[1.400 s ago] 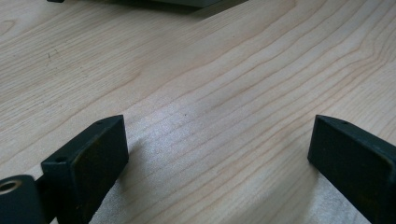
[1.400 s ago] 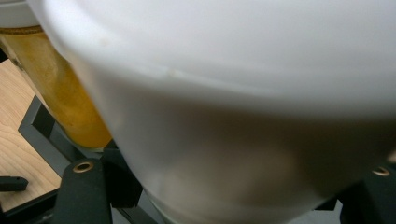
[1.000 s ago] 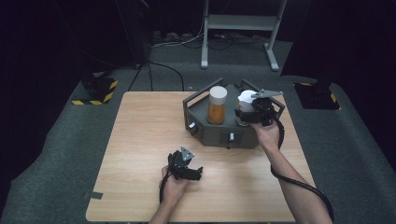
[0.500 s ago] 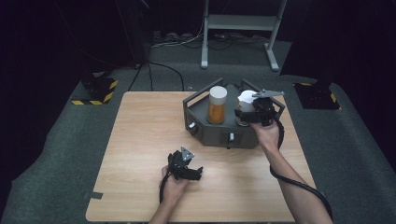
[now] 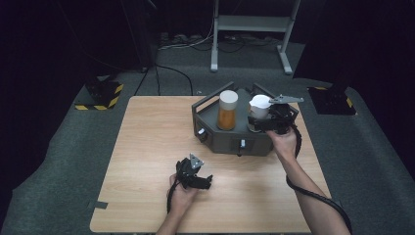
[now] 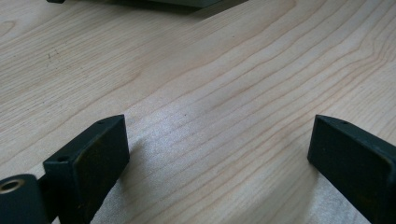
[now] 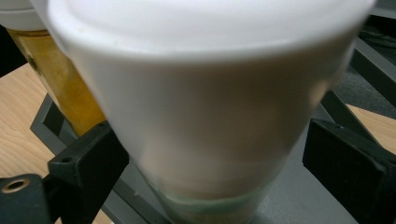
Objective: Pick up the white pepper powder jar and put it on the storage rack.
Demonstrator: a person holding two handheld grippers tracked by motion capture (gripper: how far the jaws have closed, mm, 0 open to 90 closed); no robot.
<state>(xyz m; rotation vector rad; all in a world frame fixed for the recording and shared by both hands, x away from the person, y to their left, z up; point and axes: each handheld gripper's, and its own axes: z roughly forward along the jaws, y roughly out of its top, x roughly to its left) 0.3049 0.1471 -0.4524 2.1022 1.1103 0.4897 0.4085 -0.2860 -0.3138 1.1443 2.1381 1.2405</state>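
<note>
A white cup (image 5: 260, 105) stands on the right side of a dark grey tray-like box (image 5: 215, 134). Beside it on the same box is a taller clear cup of amber liquid with a white lid (image 5: 228, 110). My right gripper (image 5: 262, 120) reaches the white cup from the right. Its jaws have just been opening and stand either side of the cup (image 7: 201, 116) without pressing it. The amber cup (image 7: 60, 79) shows behind it on the left. My left gripper (image 5: 205, 182) rests low over the wooden table (image 6: 224, 70), and its jaws (image 6: 219, 154) are open with nothing between them.
The grey box has raised frame rails (image 7: 369, 60) and small knobs on its front wall (image 5: 242, 143). Bare wood lies left of the box and in front of it (image 5: 147, 147). Beyond the table's far edge are floor cables and a metal stand (image 5: 252, 22).
</note>
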